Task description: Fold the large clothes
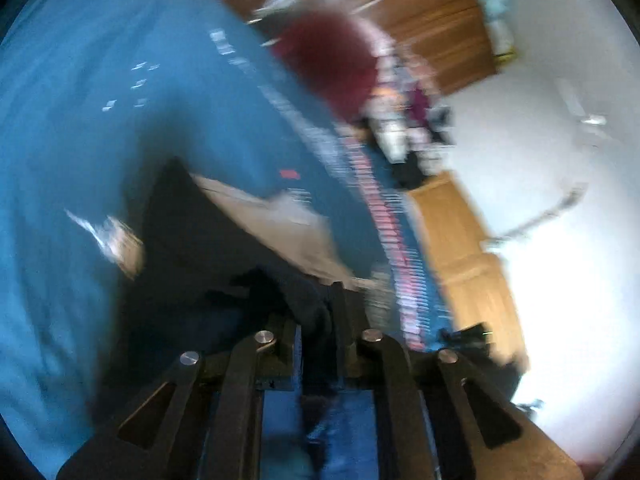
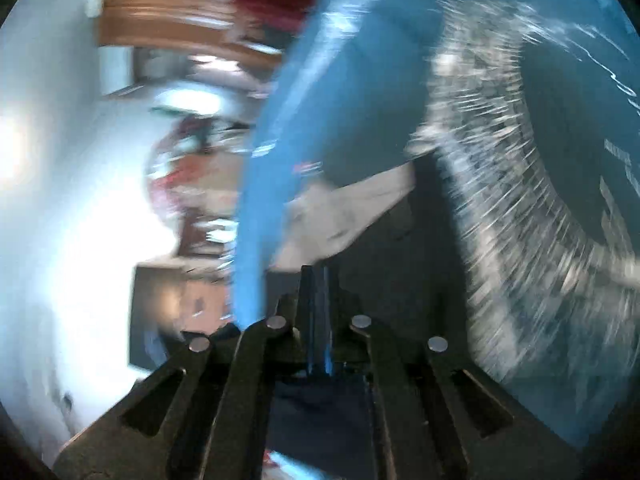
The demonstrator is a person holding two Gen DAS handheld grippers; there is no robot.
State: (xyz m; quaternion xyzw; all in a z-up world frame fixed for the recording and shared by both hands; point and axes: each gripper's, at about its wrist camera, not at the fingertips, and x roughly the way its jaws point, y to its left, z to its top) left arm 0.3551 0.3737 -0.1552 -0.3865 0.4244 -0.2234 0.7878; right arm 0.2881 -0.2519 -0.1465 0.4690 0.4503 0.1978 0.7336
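Observation:
Motion blurs both views. A dark navy garment (image 1: 188,248) with a pale beige panel (image 1: 276,220) hangs stretched over a blue patterned bedspread (image 1: 120,80). My left gripper (image 1: 316,300) is shut on a bunched edge of the garment, which covers its left finger. In the right wrist view the same dark garment (image 2: 384,264) and its beige panel (image 2: 352,208) spread out ahead. My right gripper (image 2: 316,276) is shut, its fingers pressed together on the garment's edge, and dark cloth (image 2: 320,404) hangs below the jaws.
The bedspread (image 2: 360,80) has a grey-white patterned band (image 2: 500,220) and a pink-and-white border (image 1: 384,224). A maroon cloth (image 1: 332,60) and a cluttered pile (image 1: 404,128) lie beyond it. Wooden furniture (image 1: 432,12) and a white wall (image 1: 560,160) stand behind.

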